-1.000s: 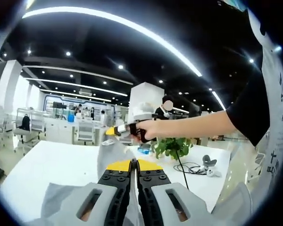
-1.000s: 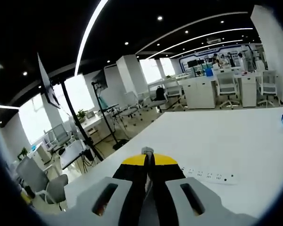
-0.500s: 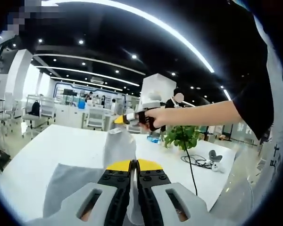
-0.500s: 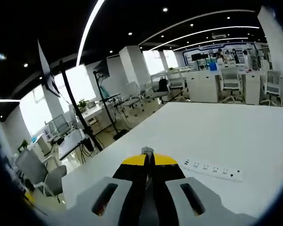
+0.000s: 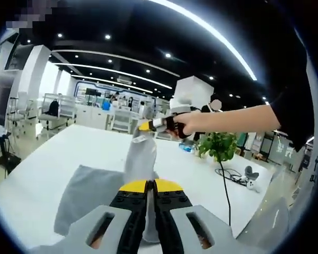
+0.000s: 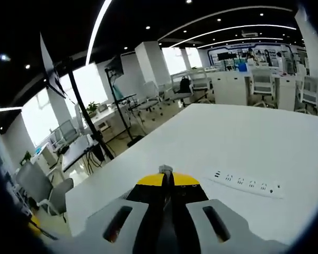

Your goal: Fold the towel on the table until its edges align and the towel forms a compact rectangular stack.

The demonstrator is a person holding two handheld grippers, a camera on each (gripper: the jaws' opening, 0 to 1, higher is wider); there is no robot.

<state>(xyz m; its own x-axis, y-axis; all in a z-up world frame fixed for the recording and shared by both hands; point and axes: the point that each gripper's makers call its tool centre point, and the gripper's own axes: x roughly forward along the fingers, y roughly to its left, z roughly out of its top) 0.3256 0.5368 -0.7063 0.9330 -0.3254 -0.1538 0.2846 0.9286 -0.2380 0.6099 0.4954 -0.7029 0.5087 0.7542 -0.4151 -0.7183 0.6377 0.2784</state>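
Note:
The grey towel point(image 5: 90, 193) lies partly on the white table point(image 5: 37, 174), and one strip of it rises in a column point(image 5: 140, 156). My left gripper point(image 5: 150, 183) is shut on the towel's near part, with cloth running between its yellow-tipped jaws. Farther off, a person's hand point(image 5: 188, 124) holds my right gripper point(image 5: 146, 126) above the table, shut on the top of that column. In the right gripper view, the right gripper point(image 6: 166, 175) has its jaws together, and a sliver of grey cloth point(image 6: 165, 169) shows at the tip.
A potted plant point(image 5: 220, 145), a black cable and a small white device point(image 5: 250, 178) sit on the table's right side. A white power strip point(image 6: 249, 183) lies ahead of the right gripper. Beyond the table edge point(image 6: 103, 177) stand a black stand point(image 6: 85, 114) and office chairs.
Both views have shifted with the hands. More of the towel now shows spread on the table, and its raised strip looks longer. The power strip sits nearer in the right gripper view. Both grips hold.

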